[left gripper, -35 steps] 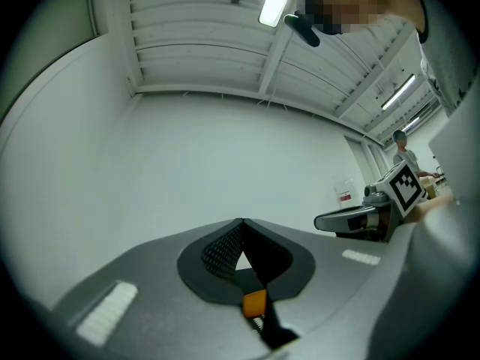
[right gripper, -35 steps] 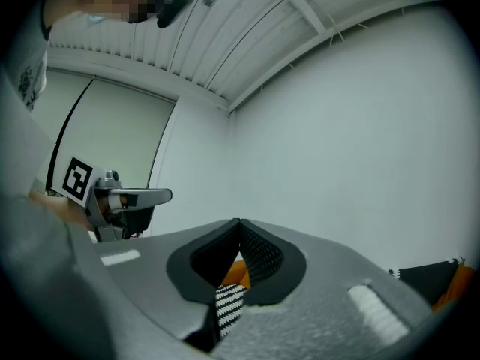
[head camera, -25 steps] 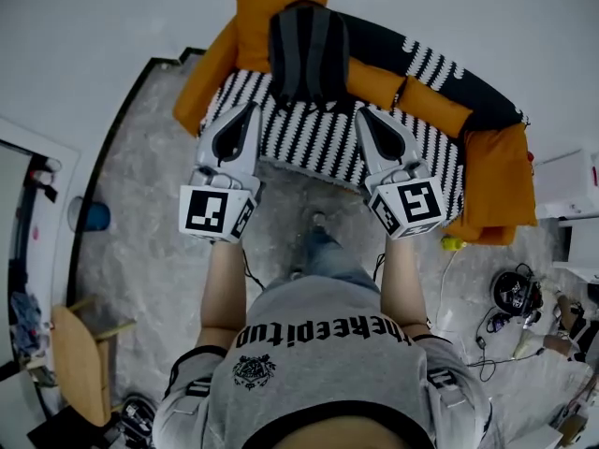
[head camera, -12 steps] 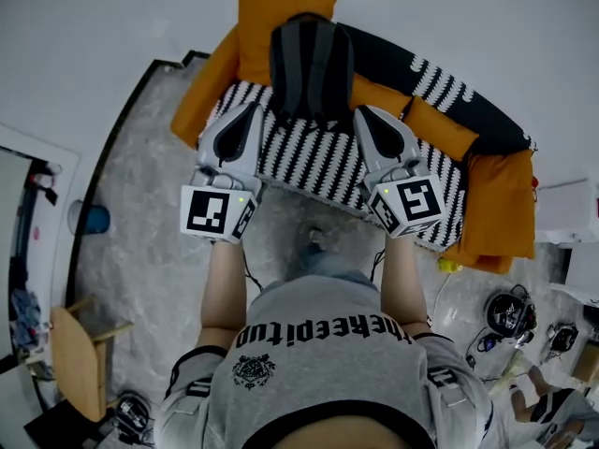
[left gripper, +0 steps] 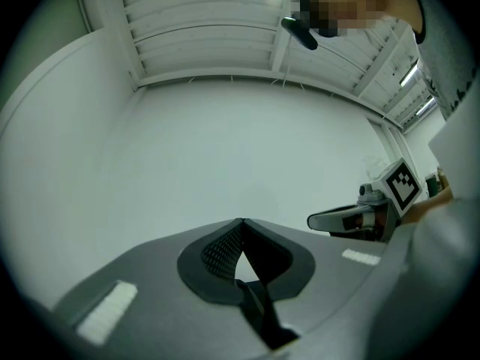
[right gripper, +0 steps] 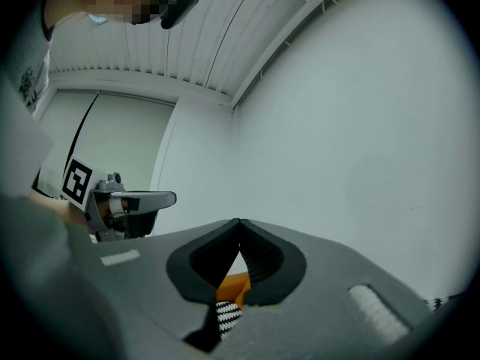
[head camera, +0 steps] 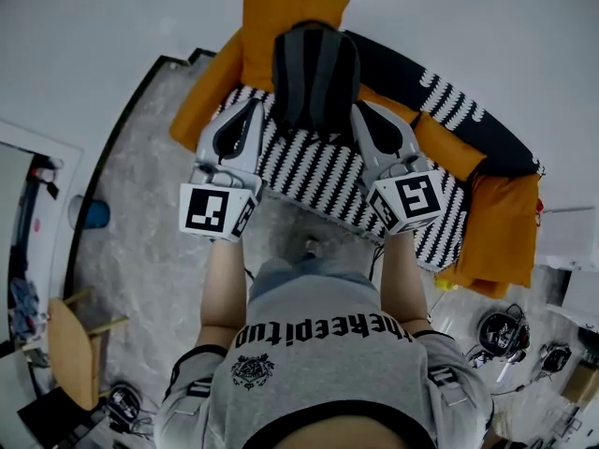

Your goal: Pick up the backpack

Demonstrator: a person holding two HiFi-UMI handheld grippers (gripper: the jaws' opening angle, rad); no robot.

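A dark grey backpack (head camera: 315, 75) stands upright on a black-and-white striped sofa (head camera: 328, 165), leaning on an orange cushion (head camera: 285, 7). In the head view my left gripper (head camera: 255, 104) sits just left of the backpack and my right gripper (head camera: 361, 108) just right of it, both over the sofa seat. Each has its jaws shut with the tips meeting and nothing between them. The left gripper view shows only a white wall beyond its shut tips (left gripper: 241, 221). Past the right gripper's shut tips (right gripper: 238, 221) a bit of orange cushion (right gripper: 233, 284) and striped fabric show.
Orange cushions (head camera: 502, 221) line the sofa's ends and back. A wooden chair (head camera: 77, 344) and a blue object (head camera: 92, 214) stand at the left. Cables and dark gear (head camera: 501, 332) lie on the marbled floor (head camera: 140, 213) at the right. A white wall rises behind the sofa.
The person has stepped toward the sofa, and both shut grippers have moved forward from the seat's front edge to either side of the backpack.
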